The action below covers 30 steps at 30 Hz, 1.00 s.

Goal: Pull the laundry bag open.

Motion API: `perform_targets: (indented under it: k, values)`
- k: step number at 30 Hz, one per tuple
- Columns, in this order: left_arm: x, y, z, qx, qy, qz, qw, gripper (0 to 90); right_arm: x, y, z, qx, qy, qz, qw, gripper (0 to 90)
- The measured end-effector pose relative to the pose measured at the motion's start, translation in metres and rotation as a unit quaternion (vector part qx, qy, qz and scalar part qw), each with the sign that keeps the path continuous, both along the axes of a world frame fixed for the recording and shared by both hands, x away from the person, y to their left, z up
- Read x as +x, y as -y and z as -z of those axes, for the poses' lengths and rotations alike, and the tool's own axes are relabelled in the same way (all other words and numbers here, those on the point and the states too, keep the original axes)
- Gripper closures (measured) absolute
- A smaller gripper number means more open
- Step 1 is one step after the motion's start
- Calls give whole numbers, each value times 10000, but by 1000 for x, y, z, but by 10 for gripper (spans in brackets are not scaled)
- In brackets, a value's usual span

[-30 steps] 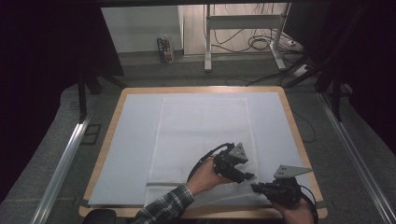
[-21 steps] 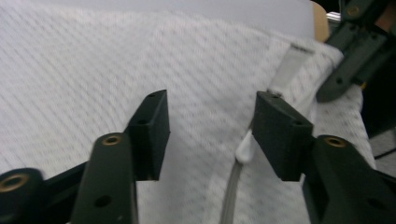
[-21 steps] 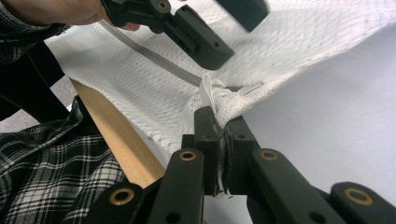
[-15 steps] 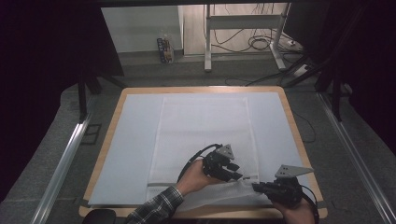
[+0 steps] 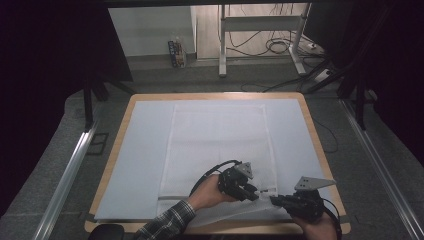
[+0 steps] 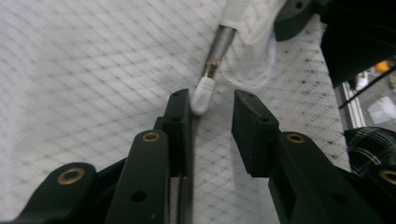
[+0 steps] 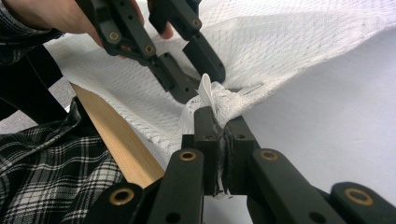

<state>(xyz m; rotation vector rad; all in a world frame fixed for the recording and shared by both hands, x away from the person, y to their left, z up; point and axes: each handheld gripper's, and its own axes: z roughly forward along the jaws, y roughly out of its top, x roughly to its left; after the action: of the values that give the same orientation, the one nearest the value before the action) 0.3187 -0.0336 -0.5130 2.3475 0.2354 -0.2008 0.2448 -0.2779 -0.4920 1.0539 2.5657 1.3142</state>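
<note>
A white mesh bag (image 5: pixel 220 145) lies flat on the table, its near right corner lifted. My right gripper (image 7: pixel 219 119) is shut on the bunched mesh (image 7: pixel 243 105) at that corner, beside the zipper's end. In the left gripper view a grey zipper slider (image 6: pixel 223 39) carries a white pull tab (image 6: pixel 201 95). My left gripper (image 6: pixel 212 112) stands open with the tab's tip just past its jaws, near the left fingertip (image 6: pixel 180 105). In the high view the left gripper (image 5: pixel 252 192) and right gripper (image 5: pixel 275 201) almost meet near the front edge.
A pale sheet (image 5: pixel 142 150) covers the wooden table (image 5: pixel 320 145), whose front edge (image 7: pixel 116 140) runs just under the lifted mesh. A plaid sleeve (image 7: pixel 46 186) lies over that edge. Metal rails (image 5: pixel 70 170) flank the table and cables (image 5: pixel 280 47) lie on the floor behind.
My left gripper has shifted a little to the left and toward the front edge, closing in on the zipper pull. The right gripper has held its place on the corner.
</note>
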Motion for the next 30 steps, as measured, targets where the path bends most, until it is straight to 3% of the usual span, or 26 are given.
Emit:
perform_targets:
  k: [5,9,14,16,17,25,28,30]
  values:
    - [1,1,2,-80,-156,51,9998,677,0,0,0,-4,3,10,10000,852]
    - [3,1,2,-108,-241,48,9996,734,0,1,0,8,1,17,10000,851]
    - [6,0,1,-319,-516,56,9981,792,0,1,0,7,-9,11,10000,851]
    - [6,2,2,-262,-504,36,9984,795,0,0,0,-6,2,9,10000,851]
    - [7,2,2,-147,-415,142,9989,795,0,0,0,-5,6,6,10000,851]
    - [5,5,2,-98,-330,70,9994,836,0,0,0,-10,-6,-2,10000,849]
    - [4,3,0,-151,-243,13,9996,842,2,1,1,90,-144,43,9998,829]
    - [4,2,-1,-190,-201,-16,9996,844,3,3,2,174,-265,113,9994,760]
